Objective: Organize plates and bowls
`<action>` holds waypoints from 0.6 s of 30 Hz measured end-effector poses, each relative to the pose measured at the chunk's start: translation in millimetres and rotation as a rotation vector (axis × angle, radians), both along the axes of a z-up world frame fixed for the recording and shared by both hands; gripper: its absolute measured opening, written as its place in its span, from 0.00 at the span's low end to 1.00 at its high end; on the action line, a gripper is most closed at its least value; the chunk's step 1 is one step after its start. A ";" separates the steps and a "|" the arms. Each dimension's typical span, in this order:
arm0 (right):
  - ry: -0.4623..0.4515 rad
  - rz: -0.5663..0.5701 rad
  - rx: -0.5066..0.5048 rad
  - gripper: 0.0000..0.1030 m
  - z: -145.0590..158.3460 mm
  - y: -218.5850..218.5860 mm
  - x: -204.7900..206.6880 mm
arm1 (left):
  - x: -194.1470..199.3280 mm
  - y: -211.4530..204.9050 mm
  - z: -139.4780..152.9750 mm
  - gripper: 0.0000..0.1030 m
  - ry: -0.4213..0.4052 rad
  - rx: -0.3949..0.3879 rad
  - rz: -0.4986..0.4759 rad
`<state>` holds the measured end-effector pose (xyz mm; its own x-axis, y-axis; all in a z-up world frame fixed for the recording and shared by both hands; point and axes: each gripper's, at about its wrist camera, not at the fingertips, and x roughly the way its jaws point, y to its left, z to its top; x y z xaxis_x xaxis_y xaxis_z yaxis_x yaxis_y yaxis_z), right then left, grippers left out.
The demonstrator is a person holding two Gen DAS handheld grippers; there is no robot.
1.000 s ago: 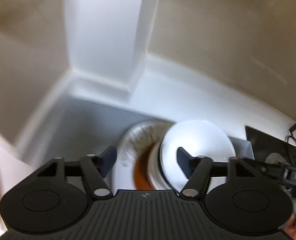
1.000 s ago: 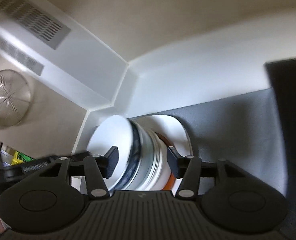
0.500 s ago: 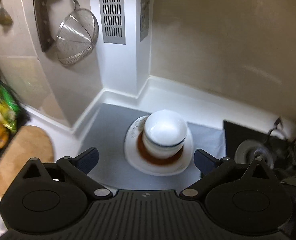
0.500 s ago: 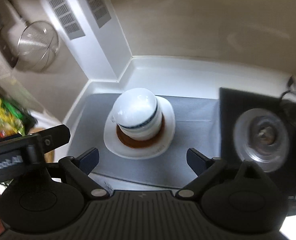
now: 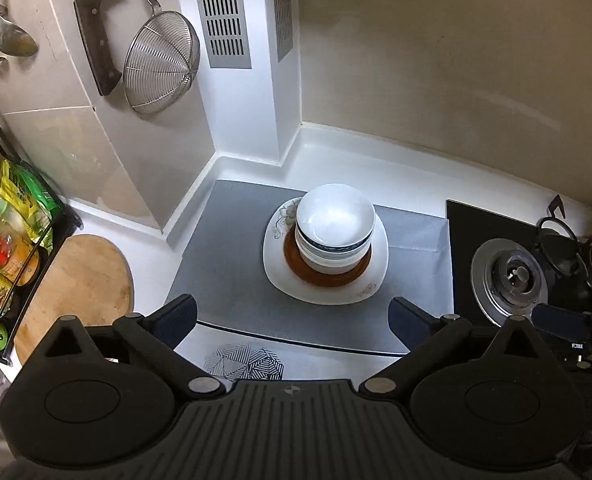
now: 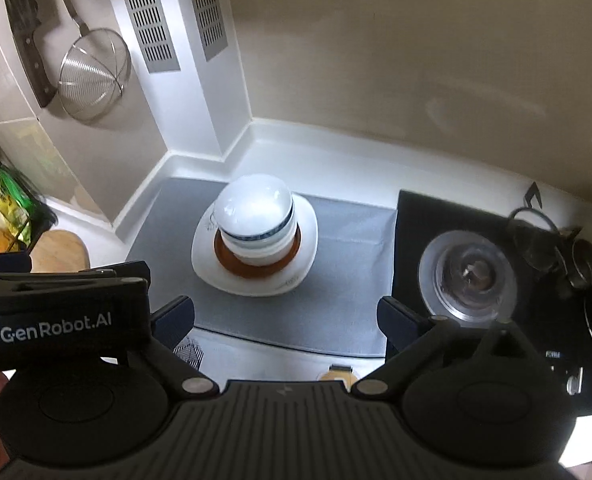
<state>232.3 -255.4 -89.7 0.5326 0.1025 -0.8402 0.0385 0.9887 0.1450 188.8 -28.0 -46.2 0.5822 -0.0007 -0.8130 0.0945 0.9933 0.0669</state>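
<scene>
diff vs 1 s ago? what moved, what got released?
Both grippers backed up and away from the stack: a second ago the left gripper and right gripper flanked the white blue-rimmed bowls close up; now both stand wide open and clear, well short of them. Unchanged: the bowls sit on the brown round plate, on the white square plate, on the grey mat.

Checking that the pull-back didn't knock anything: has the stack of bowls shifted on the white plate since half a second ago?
No. The stack of bowls sits on the brown dish, toward the back of the white plate, as before.
</scene>
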 end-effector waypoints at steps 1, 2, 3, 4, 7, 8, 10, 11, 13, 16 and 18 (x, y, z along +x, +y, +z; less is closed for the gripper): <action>0.006 -0.001 0.004 0.96 0.0 0.3 -1.5 | -0.7 0.6 -0.5 0.99 0.004 0.004 0.000; 0.010 -0.001 0.009 0.96 -0.5 1.0 -1.5 | -1.4 1.3 -0.5 0.99 0.006 0.007 0.002; 0.010 -0.001 0.012 0.96 -0.8 1.2 -2.3 | -2.7 1.8 -0.6 0.99 0.005 0.009 0.003; 0.013 -0.001 0.016 0.96 -0.9 1.4 -3.5 | -4.0 2.6 -0.8 0.99 0.007 0.011 0.005; 0.030 -0.003 0.034 0.96 -3.3 1.8 -5.3 | -7.8 3.5 -0.4 0.99 0.013 0.016 0.015; 0.033 -0.003 0.035 0.96 -3.5 2.3 -6.5 | -8.6 3.7 -0.6 0.99 0.018 0.017 0.016; 0.032 -0.001 0.036 0.96 -4.1 3.8 -8.5 | -11.5 4.0 -0.5 0.99 0.017 0.020 0.018; 0.031 -0.001 0.039 0.96 -4.0 4.2 -9.7 | -12.9 4.3 -0.1 0.99 0.016 0.022 0.019; 0.027 -0.001 0.044 0.96 -3.6 5.4 -12.0 | -15.6 4.5 0.9 0.99 0.011 0.025 0.022; 0.023 0.005 0.049 0.96 -2.8 6.1 -14.7 | -19.9 5.1 1.9 0.99 0.007 0.030 0.027; 0.019 0.005 0.051 0.96 -2.2 6.6 -17.3 | -23.0 5.2 2.2 0.99 0.002 0.033 0.028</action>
